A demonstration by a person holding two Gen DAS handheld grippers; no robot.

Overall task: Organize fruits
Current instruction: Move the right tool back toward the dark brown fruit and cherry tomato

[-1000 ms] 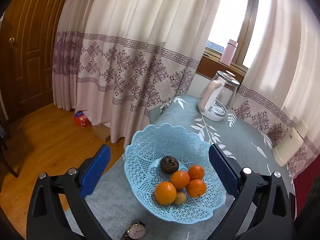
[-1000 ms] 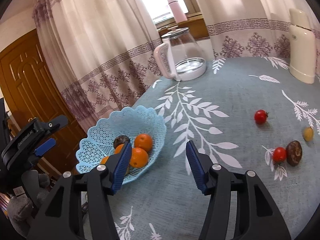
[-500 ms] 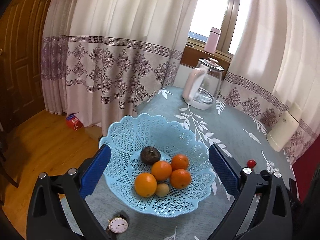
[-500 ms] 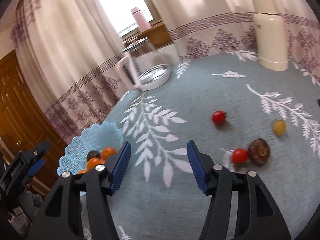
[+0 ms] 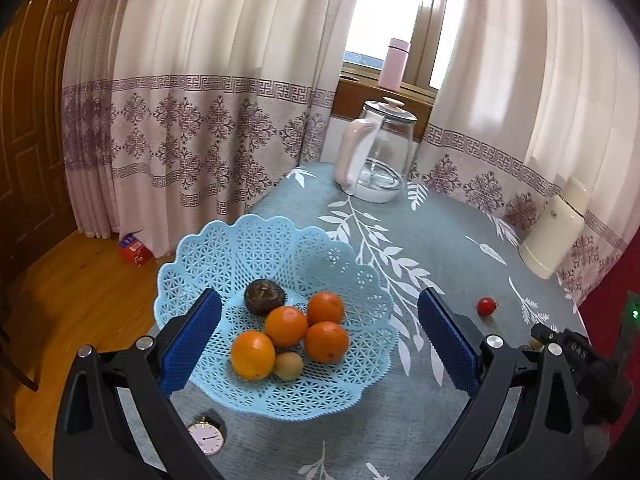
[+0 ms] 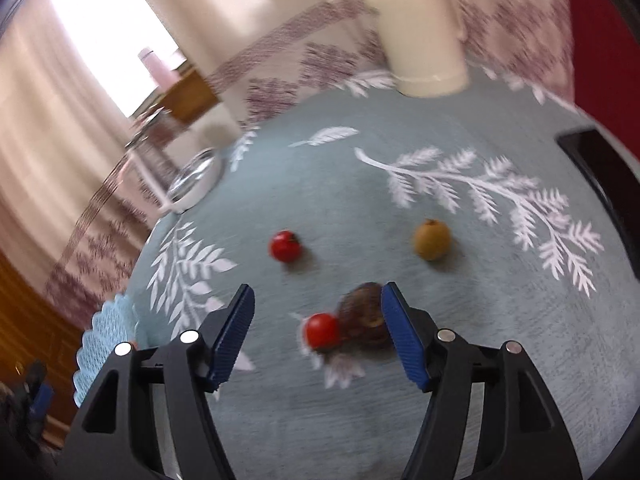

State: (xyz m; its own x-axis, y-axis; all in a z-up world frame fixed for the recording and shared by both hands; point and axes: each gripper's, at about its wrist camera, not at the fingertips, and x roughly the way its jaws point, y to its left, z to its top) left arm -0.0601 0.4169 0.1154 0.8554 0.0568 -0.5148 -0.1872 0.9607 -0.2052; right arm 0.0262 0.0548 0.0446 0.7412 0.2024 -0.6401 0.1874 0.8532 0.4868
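Left wrist view: the left gripper (image 5: 318, 338) hangs spread wide over the blue lattice basket (image 5: 224, 248) holding four oranges (image 5: 286, 326). Right wrist view, blurred: the right gripper (image 6: 318, 330) is spread around a cherry tomato (image 6: 322, 330) touching what looks like a brown passion fruit (image 6: 362, 316) on the tablecloth (image 6: 460, 320).
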